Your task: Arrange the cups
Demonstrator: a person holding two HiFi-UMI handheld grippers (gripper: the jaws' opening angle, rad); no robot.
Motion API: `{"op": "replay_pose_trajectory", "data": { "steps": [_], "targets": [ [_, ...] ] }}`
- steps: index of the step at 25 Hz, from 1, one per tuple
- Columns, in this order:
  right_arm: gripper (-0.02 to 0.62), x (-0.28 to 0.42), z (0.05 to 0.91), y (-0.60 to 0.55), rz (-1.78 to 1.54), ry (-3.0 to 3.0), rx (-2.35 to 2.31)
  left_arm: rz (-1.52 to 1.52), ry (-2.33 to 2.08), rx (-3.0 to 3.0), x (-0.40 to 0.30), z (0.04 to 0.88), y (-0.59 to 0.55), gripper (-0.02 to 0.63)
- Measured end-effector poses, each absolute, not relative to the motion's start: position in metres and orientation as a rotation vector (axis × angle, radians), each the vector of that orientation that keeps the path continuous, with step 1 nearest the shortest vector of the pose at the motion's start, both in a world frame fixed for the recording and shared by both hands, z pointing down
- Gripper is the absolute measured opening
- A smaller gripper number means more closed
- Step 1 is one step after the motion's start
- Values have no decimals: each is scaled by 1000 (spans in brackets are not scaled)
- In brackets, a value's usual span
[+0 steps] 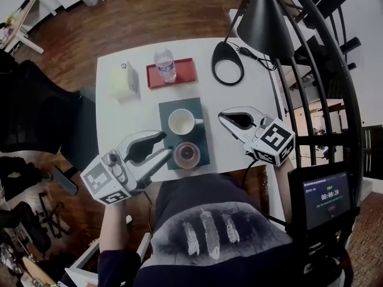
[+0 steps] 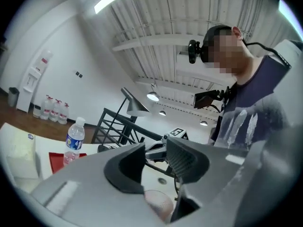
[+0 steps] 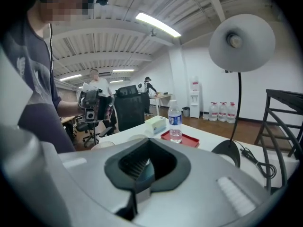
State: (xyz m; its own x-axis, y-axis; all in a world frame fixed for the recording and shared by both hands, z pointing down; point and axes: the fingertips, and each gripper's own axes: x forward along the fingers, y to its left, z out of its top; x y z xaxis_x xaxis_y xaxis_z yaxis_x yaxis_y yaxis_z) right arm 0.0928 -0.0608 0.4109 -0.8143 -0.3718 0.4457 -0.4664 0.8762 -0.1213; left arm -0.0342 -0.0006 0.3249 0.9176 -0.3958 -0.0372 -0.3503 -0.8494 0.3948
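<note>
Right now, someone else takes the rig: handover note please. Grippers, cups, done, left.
Left gripper: jaws apart, nothing between them, held above the table just left of the pink cup.
Right gripper: shut, empty, right of the white cup.
Cups: both upright on the dark mat. The white one is farther away with its handle pointing right, the pink one nearer. They do not touch.
Done: both cups appear set in a line on the mat.
Left: probably only an alignment check. No other cups are in view.
</note>
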Motion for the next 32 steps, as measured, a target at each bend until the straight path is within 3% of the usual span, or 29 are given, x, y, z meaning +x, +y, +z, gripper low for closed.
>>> {"op": "replay_pose_trajectory", "data": {
  "steps": [2, 32],
  "targets": [
    [3, 89, 406, -62, 321, -2654, 611, -178, -606, 2716, -38, 324, -8, 15],
    [3, 70, 395, -57, 338, -2730, 504, -35, -885, 2619, -66, 356, -36, 14]
  ]
}}
